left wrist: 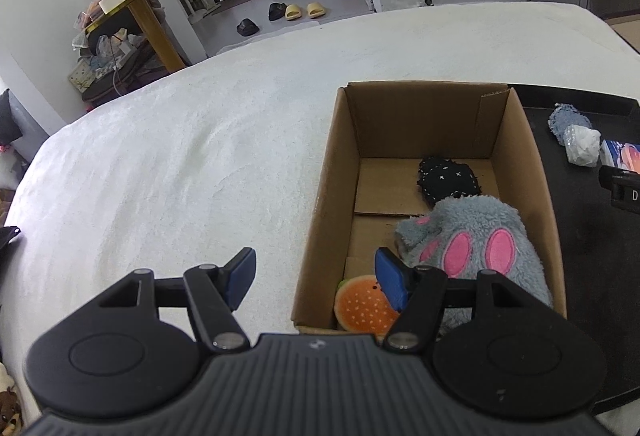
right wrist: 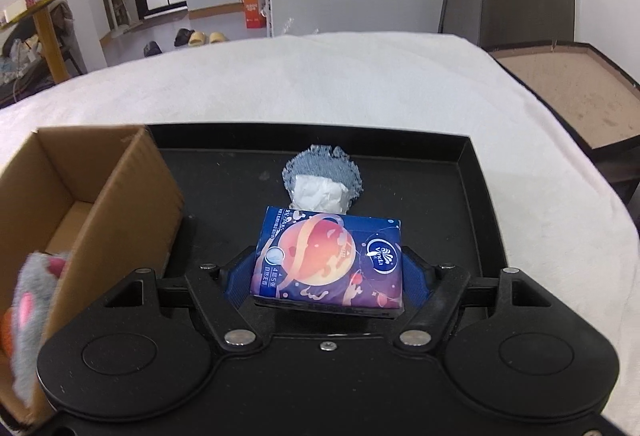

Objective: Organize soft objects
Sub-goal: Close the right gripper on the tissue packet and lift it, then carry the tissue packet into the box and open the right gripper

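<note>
Brown cardboard box (left wrist: 420, 123) held a grey plush paw (left wrist: 472, 240) with pink pads, a black white-stitched item (left wrist: 448, 177), and an orange seeded burger toy (left wrist: 362, 306). Tissue pack (right wrist: 328, 260) was blue with an orange planet.

In the left wrist view, the gripper's right finger (left wrist: 394, 282) is covering part of the orange plush (left wrist: 366, 306) and the near end of the grey paw slipper (left wrist: 476, 240). The frame's right edge is cutting off the tissue pack (left wrist: 622, 155) and the other gripper. In the right wrist view, the slipper (right wrist: 30, 310) is blurring at the left edge, and the tissue pack (right wrist: 326, 262) is hiding the white wad's (right wrist: 318, 193) near side.
</note>
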A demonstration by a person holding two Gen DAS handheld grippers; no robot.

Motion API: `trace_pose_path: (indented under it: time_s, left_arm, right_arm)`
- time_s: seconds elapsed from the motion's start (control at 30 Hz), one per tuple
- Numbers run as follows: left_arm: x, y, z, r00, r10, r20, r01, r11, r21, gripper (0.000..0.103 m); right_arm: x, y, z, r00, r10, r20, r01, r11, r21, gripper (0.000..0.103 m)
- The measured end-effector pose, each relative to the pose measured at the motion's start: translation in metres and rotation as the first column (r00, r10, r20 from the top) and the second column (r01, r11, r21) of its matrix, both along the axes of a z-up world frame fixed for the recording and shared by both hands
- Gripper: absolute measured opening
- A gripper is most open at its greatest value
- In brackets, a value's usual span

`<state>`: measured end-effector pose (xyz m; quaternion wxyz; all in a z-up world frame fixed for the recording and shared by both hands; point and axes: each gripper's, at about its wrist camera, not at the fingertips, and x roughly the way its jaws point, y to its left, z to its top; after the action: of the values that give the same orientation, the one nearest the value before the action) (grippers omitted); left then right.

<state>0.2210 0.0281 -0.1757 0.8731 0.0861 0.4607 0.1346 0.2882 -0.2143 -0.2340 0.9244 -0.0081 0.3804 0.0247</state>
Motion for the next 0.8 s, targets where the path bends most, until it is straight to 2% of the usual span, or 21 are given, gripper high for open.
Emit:
trace_pose_path:
  time_s: [0.27, 0.4, 0.73, 0.8]
  left_arm:
    - [-0.008, 0.008, -0.007, 1.0, -0.023, 0.003, 0.023, 0.998, -0.054, 0.064]
    - [-0.011, 0.011, -0.007, 0.999, -0.023, 0.023, 0.025, 0.996, -0.085, 0.064]
    - [-0.013, 0.023, -0.009, 0.999, -0.02, 0.047, 0.028, 0.983, -0.181, 0.064]
    - [-0.013, 0.028, -0.008, 0.998, -0.012, 0.056, 0.023, 0.978, -0.207, 0.061]
  right_arm:
    - [-0.02, 0.003, 0.025, 0.997, 0.06, 0.055, -0.061, 0.998, 0.033, 0.071]
    - [-0.026, 0.012, 0.039, 0.989, 0.121, 0.085, -0.126, 0.991, 0.053, 0.071]
    - [-0.036, 0.05, 0.053, 0.948, 0.281, 0.15, -0.294, 0.953, 0.07, 0.071]
    - [-0.036, 0.056, 0.056, 0.941, 0.301, 0.156, -0.315, 0.946, 0.075, 0.071]
